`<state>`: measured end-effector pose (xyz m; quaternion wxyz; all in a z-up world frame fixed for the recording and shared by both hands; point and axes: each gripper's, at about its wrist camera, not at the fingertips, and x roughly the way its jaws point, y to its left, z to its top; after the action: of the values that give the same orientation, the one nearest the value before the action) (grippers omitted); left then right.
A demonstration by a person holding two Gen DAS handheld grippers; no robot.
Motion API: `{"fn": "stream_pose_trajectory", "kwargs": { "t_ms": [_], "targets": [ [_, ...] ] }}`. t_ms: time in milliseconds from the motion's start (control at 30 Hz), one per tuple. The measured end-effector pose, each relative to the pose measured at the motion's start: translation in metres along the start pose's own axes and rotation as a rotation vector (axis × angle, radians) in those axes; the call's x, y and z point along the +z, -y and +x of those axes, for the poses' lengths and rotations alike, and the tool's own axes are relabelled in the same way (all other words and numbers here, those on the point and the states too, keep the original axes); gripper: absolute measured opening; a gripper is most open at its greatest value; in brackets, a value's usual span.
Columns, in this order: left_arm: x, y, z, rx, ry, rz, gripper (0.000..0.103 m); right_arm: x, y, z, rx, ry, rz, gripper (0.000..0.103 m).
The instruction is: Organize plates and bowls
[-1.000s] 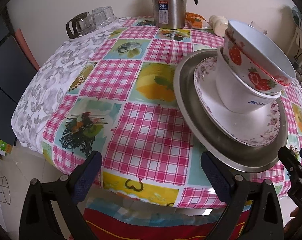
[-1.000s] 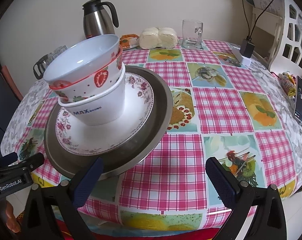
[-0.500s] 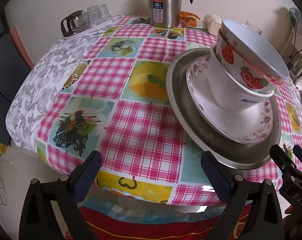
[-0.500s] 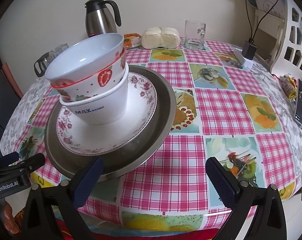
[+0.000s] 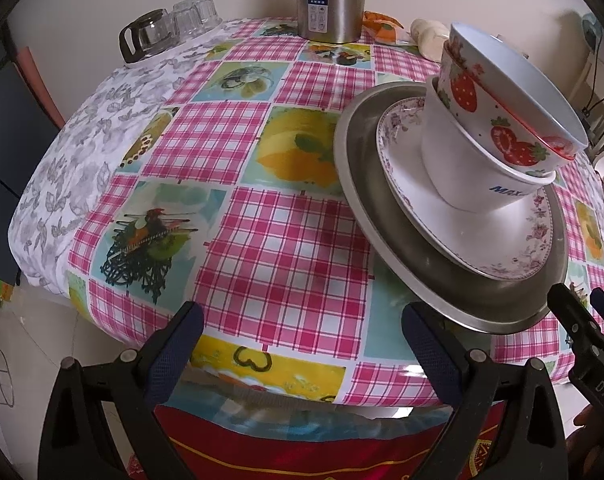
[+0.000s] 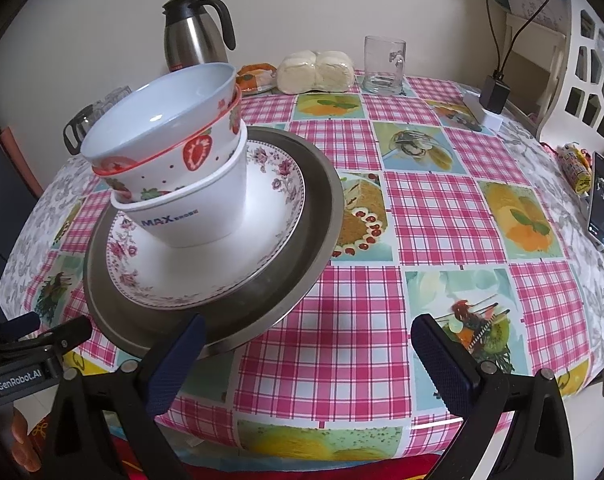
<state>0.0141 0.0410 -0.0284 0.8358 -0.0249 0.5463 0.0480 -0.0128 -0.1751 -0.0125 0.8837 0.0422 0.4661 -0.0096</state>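
A stack stands near the table's front edge: a steel plate (image 5: pixel 442 276) (image 6: pixel 314 216), on it a white floral plate (image 5: pixel 434 220) (image 6: pixel 206 276), then a white "MAX" bowl (image 5: pixel 466 176) (image 6: pixel 198 216), then a strawberry bowl (image 5: pixel 498 120) (image 6: pixel 170 152) with another bowl nested inside. My left gripper (image 5: pixel 302 344) is open and empty, in front of the table edge, left of the stack. My right gripper (image 6: pixel 306 352) is open and empty, its left finger (image 6: pixel 174 364) just before the steel plate's rim.
A checked tablecloth (image 6: pixel 382 300) covers the table. At the back stand a steel thermos (image 5: pixel 330 0) (image 6: pixel 194 32), a glass pot (image 5: pixel 146 36), glasses (image 5: pixel 194 18), a glass mug (image 6: pixel 384 66), wrapped buns (image 6: pixel 314 70). A phone (image 6: pixel 602 200) lies at the right edge.
Both grippers have pulled back and down a little from the table; the stack sits higher in both views. The stack itself has not moved. Both stay open.
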Motion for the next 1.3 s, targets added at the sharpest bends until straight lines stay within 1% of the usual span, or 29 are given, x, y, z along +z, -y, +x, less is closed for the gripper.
{"fn": "stream_pose_trajectory", "kwargs": {
  "t_ms": [1300],
  "targets": [
    [0.0018, -0.0006, 0.0057, -0.022, -0.036, -0.021, 0.099, 0.0022, 0.0019, 0.0031, -0.013, -0.007, -0.017, 0.103]
  ]
}}
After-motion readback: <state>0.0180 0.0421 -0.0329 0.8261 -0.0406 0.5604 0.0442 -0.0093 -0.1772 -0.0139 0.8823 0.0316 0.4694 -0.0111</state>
